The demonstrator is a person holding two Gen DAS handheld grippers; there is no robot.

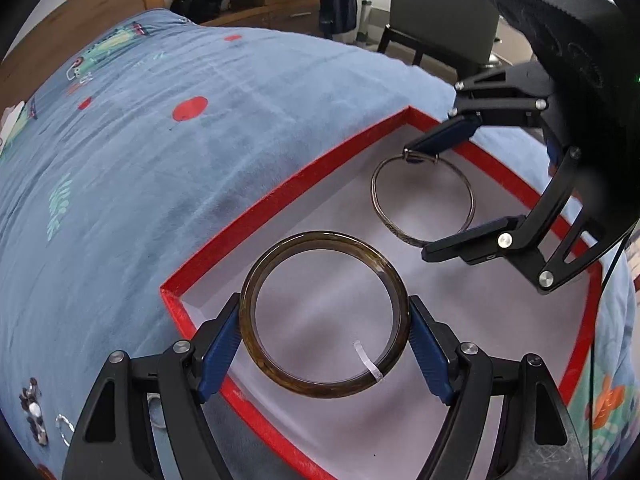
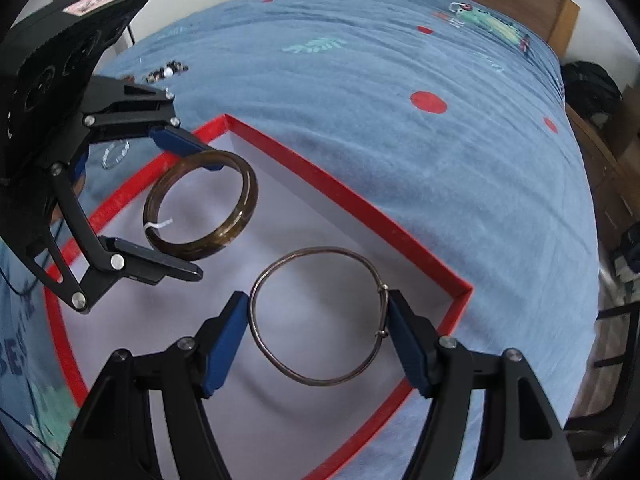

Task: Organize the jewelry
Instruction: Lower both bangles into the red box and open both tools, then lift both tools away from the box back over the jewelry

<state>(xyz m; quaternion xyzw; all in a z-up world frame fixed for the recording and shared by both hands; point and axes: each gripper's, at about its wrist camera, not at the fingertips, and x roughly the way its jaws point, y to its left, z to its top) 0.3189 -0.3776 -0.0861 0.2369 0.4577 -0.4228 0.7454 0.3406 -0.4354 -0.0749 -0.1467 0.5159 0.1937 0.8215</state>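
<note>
Surface: blue patterned bedspread [image 1: 160, 168], wooden furniture and a dark bag behind at 12 o'clock.
Box: shallow red-rimmed tray [image 1: 280, 204], white floor, lying on the bedspread; both grippers over it.
Left gripper [image 1: 325, 322]: clamped across the brown bangle [image 1: 320, 392]; blue pads press its rim at 9 and 3 o'clock in the left wrist view. Grasping, not released.
Brown bangle: thick amber ring, white tag at 5 o'clock; hangs above the near-left part of the tray floor. Looks clear of the floor, can't confirm.
Right gripper [image 2: 318, 320]: clamped on the silver bracelet [image 2: 320, 382], thin wire hoop with clasp at 3 o'clock against the right pad. Held.
Silver bracelet: over the tray's far-right part in the left view, at 1 o'clock from the brown bangle; the two rings apart, not touching.
Key relation: each ring spans its own jaws, its opening facing that wrist's camera, tray floor straight beyond the fingertips. No long axis; the rings are round. Neither hand clearly nearer the floor.
Loose items: beaded piece [image 1: 34, 412] and small silver ring [image 1: 64, 428] on the bedspread at 8 o'clock from the tray, outside it.
Step (judgement): lowering both rings into the tray; next likely set down and let go.
Risk (judgement): thin bracelet could slip or tilt when let go.
</note>
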